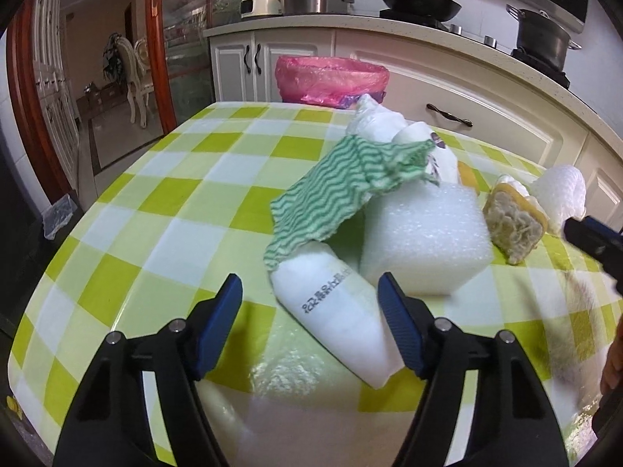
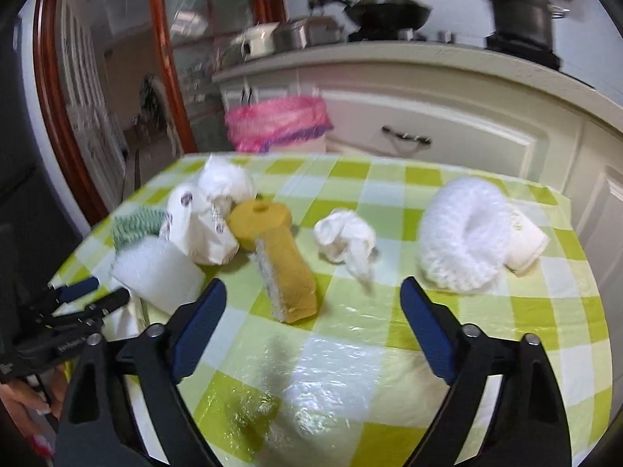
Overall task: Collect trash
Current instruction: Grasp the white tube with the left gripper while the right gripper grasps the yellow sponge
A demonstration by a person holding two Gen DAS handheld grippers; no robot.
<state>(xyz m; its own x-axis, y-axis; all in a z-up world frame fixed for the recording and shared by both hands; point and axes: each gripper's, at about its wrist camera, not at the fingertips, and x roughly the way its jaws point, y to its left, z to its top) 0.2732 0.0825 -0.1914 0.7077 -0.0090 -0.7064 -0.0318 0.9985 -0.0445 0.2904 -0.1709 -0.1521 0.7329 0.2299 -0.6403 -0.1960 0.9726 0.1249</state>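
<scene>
Here the left gripper (image 1: 309, 307) hangs low over the checked tablecloth (image 1: 155, 202), its blue pads spread either side of a white plastic bottle (image 1: 335, 311) lying on its side. The right pad sits just beside the bottle's flank and the left pad stands clear, so nothing is clamped yet; the straddle looks like a set-up for pinching the bottle across its body. The bottle is matte white with dark printed lettering, its far end tucked under a green wavy-striped cloth (image 1: 342, 179) and close against a white foam block (image 1: 424, 233).

The right gripper (image 2: 313, 303) is also spread wide and empty, pointed between a yellow scrubbing sponge (image 2: 290, 272) and a crumpled white tissue (image 2: 344, 241). Which one it is after I cannot tell. A roll of white foam wrap (image 2: 463, 233) lies farther right.

The bin with a pink liner (image 1: 331, 78) stands beyond the table's far edge, presumably where each piece should go.
</scene>
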